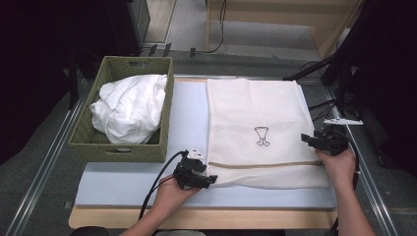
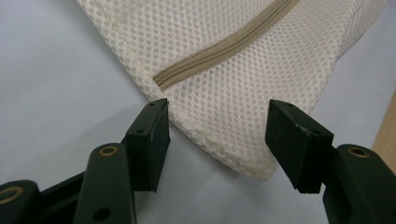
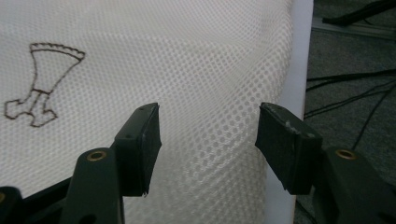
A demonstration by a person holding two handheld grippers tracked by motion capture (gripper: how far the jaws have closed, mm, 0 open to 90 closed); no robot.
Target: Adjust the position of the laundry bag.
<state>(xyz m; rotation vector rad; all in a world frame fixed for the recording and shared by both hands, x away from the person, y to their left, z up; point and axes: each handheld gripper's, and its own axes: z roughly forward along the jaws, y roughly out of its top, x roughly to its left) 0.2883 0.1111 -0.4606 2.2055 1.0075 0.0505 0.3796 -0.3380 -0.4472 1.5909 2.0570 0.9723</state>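
Observation:
A cream mesh laundry bag [image 1: 255, 108] lies flat on the pale blue mat [image 1: 128, 184], with a tan zipper [image 1: 265, 164] across its near end and a small brown sock drawing [image 1: 262, 136] in the middle. My left gripper [image 1: 209, 179] sits at the bag's near left corner, open. In the left gripper view the jaws [image 2: 218, 109] stand either side of that corner of the bag [image 2: 243, 65], just below the zipper end [image 2: 161, 79], pads not pressing. My right gripper [image 1: 309, 139] is open at the bag's right edge; its jaws [image 3: 209, 112] straddle the mesh [image 3: 187, 56] without gripping.
A woven green basket [image 1: 118, 150] holding bundled white cloth [image 1: 130, 105] stands at the left of the mat. The wooden table edge [image 1: 196, 219] runs along the front. Cables [image 3: 355, 88] and a black stand [image 1: 339, 69] lie off the table's right side.

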